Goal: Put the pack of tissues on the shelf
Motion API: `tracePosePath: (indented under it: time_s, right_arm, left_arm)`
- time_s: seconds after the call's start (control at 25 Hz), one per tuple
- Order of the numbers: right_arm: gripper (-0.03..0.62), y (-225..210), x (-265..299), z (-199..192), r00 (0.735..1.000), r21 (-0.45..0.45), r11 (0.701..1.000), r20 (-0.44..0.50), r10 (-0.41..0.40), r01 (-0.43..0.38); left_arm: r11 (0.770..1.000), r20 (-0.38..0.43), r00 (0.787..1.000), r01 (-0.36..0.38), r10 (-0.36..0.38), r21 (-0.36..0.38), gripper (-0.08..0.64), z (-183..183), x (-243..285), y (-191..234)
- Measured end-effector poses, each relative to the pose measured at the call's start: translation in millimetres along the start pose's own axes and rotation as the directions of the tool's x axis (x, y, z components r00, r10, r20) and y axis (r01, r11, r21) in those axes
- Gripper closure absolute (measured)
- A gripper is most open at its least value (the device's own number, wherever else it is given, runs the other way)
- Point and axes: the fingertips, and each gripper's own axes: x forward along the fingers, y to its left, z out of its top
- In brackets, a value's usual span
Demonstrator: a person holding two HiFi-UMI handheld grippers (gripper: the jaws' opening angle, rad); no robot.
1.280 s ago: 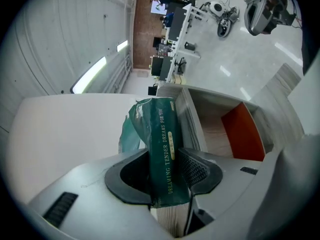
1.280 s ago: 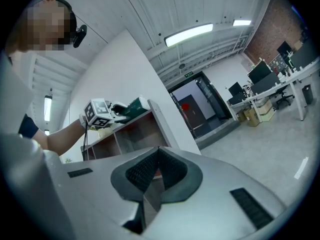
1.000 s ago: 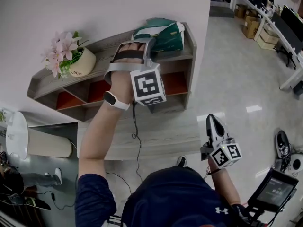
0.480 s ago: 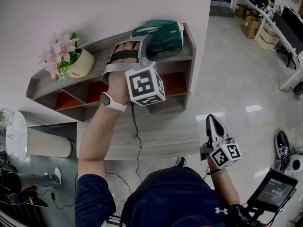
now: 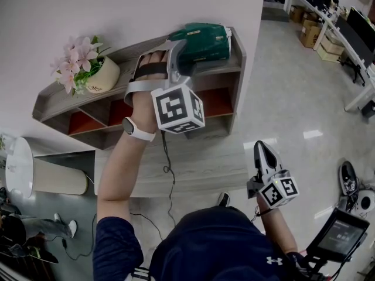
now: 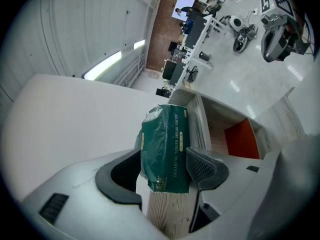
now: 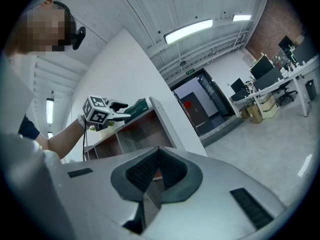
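Two hand-held grippers are in view, one in each of the person's hands.

1. Left hand-held gripper (image 5: 176,47) (image 6: 162,165): raised to the top board of the shelf (image 5: 120,60), pointing along it toward its right end. Its jaws stand wide apart and have just been opening. The pack of tissues (image 5: 202,40) (image 6: 165,144) lies between them. In the left gripper view there is a clear gap between the left-hand jaw and the pack. The pad (image 6: 199,165) on the other side sits just beside the pack's edge, and contact there cannot be confirmed. No squeeze on the wrapper is visible.

2. Pack of tissues: dark green wrapper. It rests on the wood-grain top board at the right end of the shelf, close to the wall, with bare board showing under its near end.

3. Right hand-held gripper (image 5: 261,151) (image 7: 156,168): held low at the person's right side, well apart from the shelf, over the pale floor (image 5: 281,98). Its jaws are pressed together with nothing between them.

4. Surroundings: a flower pot (image 5: 101,76) with pink blossoms stands toward the left end of the same top board, well apart from the pack. The compartments below the top board have orange-red back panels. The left wrist carries a white wristband (image 5: 140,129).
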Motion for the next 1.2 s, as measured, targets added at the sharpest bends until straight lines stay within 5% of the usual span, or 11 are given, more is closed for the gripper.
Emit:
tracePosePath:
  time_s: [0.32,0.68,1.0,1.2]
  right_arm:
    - [0.583,17,-5,4,1.000,-0.028,1.000,0.008,0.003,-0.003]
    - [0.583,56,0,22,0.998,-0.103,0.994,0.039,0.043,-0.039]
    - [0.583,95,5,39,0.994,-0.176,0.982,0.069,0.088,-0.075]
    - [0.583,116,5,40,0.994,-0.222,0.972,0.063,0.091,-0.074]
  left_arm:
    - [0.993,0.056,0.998,-0.026,0.033,-0.116,0.268,-6,-29,6]
    - [0.949,0.161,0.983,-0.034,0.089,-0.314,0.301,-15,-90,-8]
    - [0.855,0.227,0.964,-0.001,0.138,-0.518,0.368,-36,-133,-39]
    - [0.741,0.300,0.933,0.055,0.201,-0.669,0.510,-41,-164,-50]
